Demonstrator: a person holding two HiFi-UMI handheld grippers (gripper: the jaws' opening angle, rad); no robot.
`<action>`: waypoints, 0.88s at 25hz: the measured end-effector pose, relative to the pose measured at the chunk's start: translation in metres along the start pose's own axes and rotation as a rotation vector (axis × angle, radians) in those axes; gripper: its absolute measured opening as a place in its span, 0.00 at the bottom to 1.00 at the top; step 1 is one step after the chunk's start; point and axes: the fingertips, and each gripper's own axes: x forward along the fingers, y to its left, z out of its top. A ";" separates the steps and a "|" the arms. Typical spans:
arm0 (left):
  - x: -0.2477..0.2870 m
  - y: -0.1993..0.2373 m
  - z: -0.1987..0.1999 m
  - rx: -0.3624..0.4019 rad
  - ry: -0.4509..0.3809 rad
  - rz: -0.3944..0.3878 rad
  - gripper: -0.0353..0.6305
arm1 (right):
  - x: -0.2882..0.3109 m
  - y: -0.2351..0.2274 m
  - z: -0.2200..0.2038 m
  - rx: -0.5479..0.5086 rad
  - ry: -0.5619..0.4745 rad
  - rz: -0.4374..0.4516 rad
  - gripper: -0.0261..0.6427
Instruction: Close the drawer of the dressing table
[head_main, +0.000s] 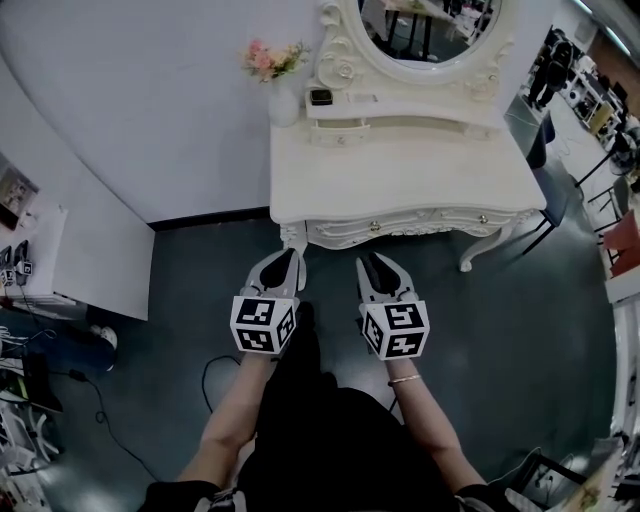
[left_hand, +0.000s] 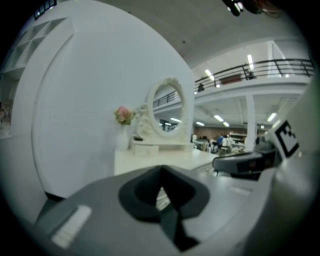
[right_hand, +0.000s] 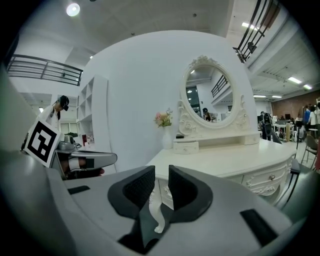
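Drawer (head_main: 400, 226) looks flush, so the job seems done.
Left gripper (head_main: 294, 254) closed, right gripper (head_main: 367, 260) ajar, both empty, short of the table (head_main: 400, 170); probably only backing off remains.

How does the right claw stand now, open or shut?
Open. In the right gripper view, the right claw has a clear gap down its middle with nothing in it; the dressing table leg shows through.

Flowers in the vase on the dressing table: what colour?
Pink flowers with green leaves, in a white vase; clearest in the head view.
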 end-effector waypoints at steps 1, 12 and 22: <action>0.006 0.004 0.000 -0.003 0.002 -0.002 0.06 | 0.007 -0.002 0.000 0.003 0.006 0.000 0.12; 0.096 0.066 0.017 -0.024 0.037 -0.039 0.06 | 0.108 -0.027 0.018 0.010 0.064 -0.024 0.15; 0.173 0.107 0.044 -0.014 0.053 -0.122 0.06 | 0.199 -0.051 0.048 0.003 0.095 -0.073 0.17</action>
